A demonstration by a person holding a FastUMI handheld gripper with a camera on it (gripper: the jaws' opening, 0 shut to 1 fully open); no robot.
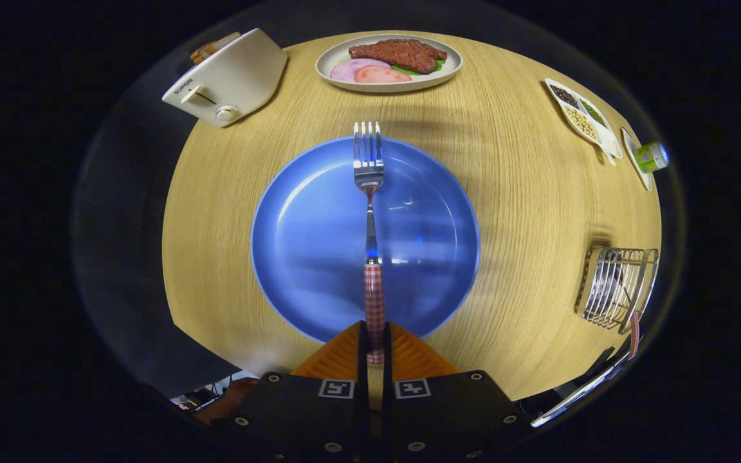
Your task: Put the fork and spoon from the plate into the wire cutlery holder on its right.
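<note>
My gripper point(375, 350) is shut on the red-checked handle of a metal fork point(369, 193). The fork points straight ahead from the orange fingers point(338, 357), its tines reaching past the far rim of the blue plate point(306, 238). The fork hangs above the plate, which lies bare on the round wooden table. The wire cutlery holder point(616, 288) stands to the right of the plate near the table's edge. A red-checked handle point(634, 334) sticks out of the holder at its near side.
A white toaster point(229, 77) stands at the far left. A plate of meat and ham slices point(390, 61) sits beyond the blue plate. At the far right lie a divided dish of beans point(579, 112) and a small green-labelled container point(652, 156).
</note>
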